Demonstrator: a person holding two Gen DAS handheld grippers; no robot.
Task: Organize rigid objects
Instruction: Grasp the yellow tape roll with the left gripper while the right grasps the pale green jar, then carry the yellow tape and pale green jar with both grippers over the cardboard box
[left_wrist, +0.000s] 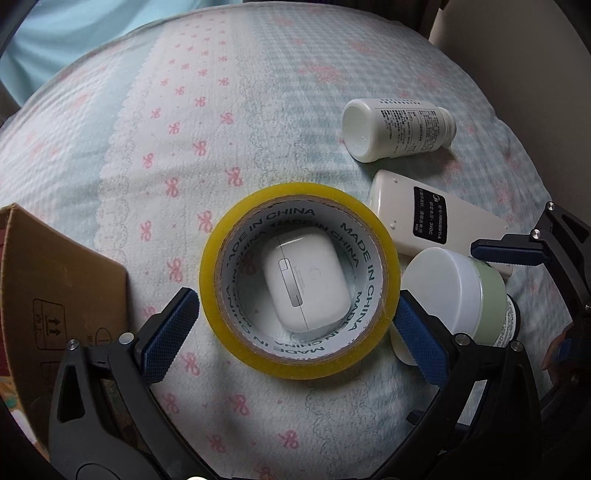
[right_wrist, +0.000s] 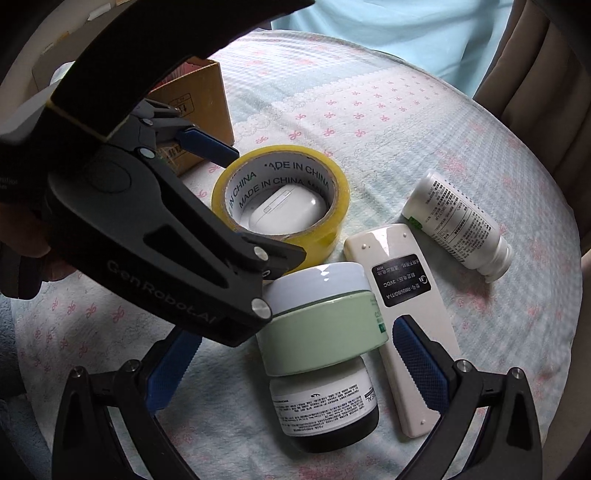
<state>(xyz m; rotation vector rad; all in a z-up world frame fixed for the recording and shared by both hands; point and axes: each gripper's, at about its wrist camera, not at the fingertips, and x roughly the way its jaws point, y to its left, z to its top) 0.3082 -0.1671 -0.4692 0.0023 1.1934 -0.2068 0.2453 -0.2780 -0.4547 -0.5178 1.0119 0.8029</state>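
Note:
A yellow tape roll (left_wrist: 218, 258) lies flat on the table with a white earbud case (left_wrist: 304, 277) inside its core. My left gripper (left_wrist: 293, 325) is open, its blue fingers on either side of the roll, close to its rim. The roll (right_wrist: 332, 229) and the case (right_wrist: 284, 210) also show in the right wrist view. My right gripper (right_wrist: 295, 365) is open around a pale green jar (right_wrist: 321, 332) that lies on its side on a white-labelled jar (right_wrist: 325, 406). A cream remote (right_wrist: 406, 295) lies face down by its right finger.
A white pill bottle (left_wrist: 399, 129) lies on its side at the far right; it also shows in the right wrist view (right_wrist: 458, 221). An open cardboard box (left_wrist: 55, 295) stands at the left. The round table has a bow-patterned cloth (left_wrist: 221, 110). The left gripper's body (right_wrist: 147, 229) blocks the right view's left.

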